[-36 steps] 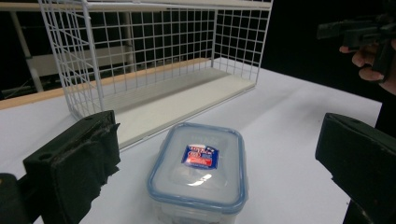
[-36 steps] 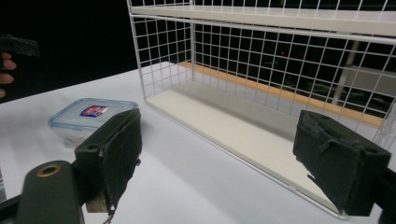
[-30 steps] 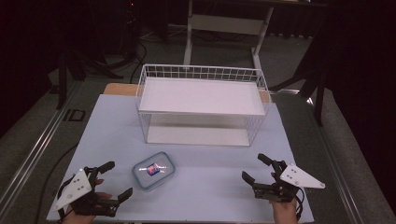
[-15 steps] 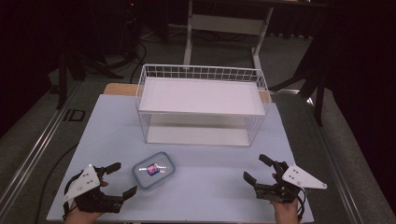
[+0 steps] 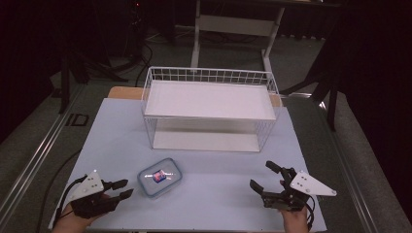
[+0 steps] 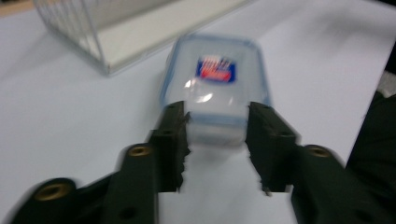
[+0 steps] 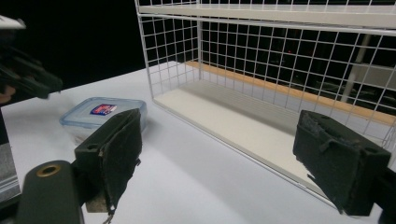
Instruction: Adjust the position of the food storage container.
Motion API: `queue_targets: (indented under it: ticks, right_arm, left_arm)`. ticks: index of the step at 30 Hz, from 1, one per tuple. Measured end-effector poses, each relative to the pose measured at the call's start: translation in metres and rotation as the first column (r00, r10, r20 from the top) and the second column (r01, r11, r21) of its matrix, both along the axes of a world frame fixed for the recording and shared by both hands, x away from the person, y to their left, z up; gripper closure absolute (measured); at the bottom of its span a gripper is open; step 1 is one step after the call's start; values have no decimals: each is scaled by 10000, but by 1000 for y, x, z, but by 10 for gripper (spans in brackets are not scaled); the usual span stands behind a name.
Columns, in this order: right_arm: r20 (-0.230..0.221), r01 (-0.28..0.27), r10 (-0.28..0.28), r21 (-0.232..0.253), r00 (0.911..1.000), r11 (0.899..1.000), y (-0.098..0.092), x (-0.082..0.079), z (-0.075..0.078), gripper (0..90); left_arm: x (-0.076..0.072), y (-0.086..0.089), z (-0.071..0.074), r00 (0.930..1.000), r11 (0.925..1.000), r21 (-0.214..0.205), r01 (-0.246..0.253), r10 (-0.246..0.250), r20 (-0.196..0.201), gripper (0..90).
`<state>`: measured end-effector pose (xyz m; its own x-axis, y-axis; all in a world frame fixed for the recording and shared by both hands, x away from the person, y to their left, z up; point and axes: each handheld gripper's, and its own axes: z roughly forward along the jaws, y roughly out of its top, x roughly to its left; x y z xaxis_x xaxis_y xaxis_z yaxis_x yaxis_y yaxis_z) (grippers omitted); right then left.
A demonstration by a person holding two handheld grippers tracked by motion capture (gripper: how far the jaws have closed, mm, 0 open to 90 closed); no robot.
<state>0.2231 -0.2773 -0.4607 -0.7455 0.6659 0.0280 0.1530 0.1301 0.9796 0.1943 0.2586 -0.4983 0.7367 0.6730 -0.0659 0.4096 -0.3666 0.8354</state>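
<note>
The desk (image 5: pixel 204 194) has a pale blue top, and the room around it is dark. Closest to the person, the left hand-held gripper (image 5: pixel 125 189) points at a small clear box with a blue-edged lid (image 5: pixel 159 176). Its jaws have just been closing and now stand narrow. In the left gripper view the box (image 6: pixel 215 88) sits just past the jaw tips, which look too narrow to fit around it, but that picture is blurry, so I cannot tell if they touch it. Nothing is held yet.

The right hand-held gripper (image 5: pixel 266 178) rests near the front right of the desk, jaws wide and empty.

This looks like the reach-for-the-box step. Next, I think the left gripper needs to line up with the box and squeeze it snugly.

Farther back stands a white wire basket (image 5: pixel 210 76), well apart from the box. Behind the desk are a grey floor and a white stand (image 5: pixel 238 24).
</note>
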Motion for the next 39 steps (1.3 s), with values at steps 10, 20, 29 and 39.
queue_targets:
  ticks: [10, 20, 29, 39]
  right_arm:
    - [-153, -6, 7, 86, 9999, 10000, -1, 2, -1, 156]
    - [-187, -47, 49, 103, 9998, 9999, -2, 2, -1, 156]
    - [-139, -95, 97, 118, 9999, 9999, -3, 1, 0, 156]
    - [-144, -178, 179, 106, 9997, 9998, -3, 1, 0, 156]
  left_arm:
    - [19, -10, -22, 9961, 9948, 1022, -22, 112, -870, 900]
    - [31, -22, -28, 9939, 9922, 1236, 135, 2, -1103, 900]
    - [48, -30, -29, 9929, 9908, 1353, -35, 196, -1174, 900]
    - [76, -62, -31, 9942, 9944, 1049, -126, 237, -1053, 900]
